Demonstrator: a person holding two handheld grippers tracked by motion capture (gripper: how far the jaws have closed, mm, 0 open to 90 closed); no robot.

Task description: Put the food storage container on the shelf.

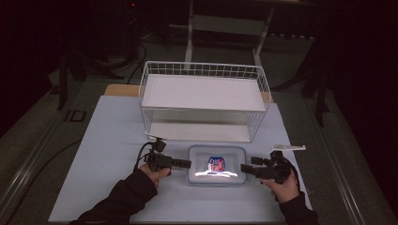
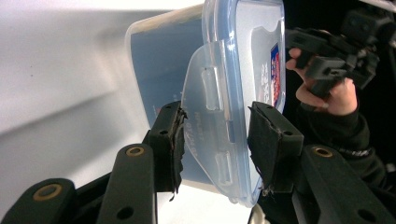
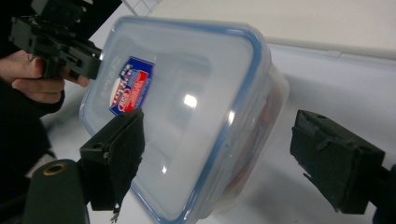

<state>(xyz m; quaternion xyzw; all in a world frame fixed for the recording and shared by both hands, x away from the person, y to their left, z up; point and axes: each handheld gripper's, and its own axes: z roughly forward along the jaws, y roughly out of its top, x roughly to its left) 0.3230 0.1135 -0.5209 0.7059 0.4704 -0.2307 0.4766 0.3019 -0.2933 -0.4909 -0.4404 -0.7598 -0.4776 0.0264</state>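
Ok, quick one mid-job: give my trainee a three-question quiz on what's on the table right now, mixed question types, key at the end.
1. True or false: the lid is on the plastic container.
2. Multiple choice: the white wire basket stands (A) beyond the container, (B) left of it, (C) on top of it.
3. Short answer: what sits between the fingertips of the left gripper?

Key
1. True.
2. A.
3. The container's side latch flap; the jaws straddle it, and contact cannot be confirmed. The right gripper is open around the container's other end.
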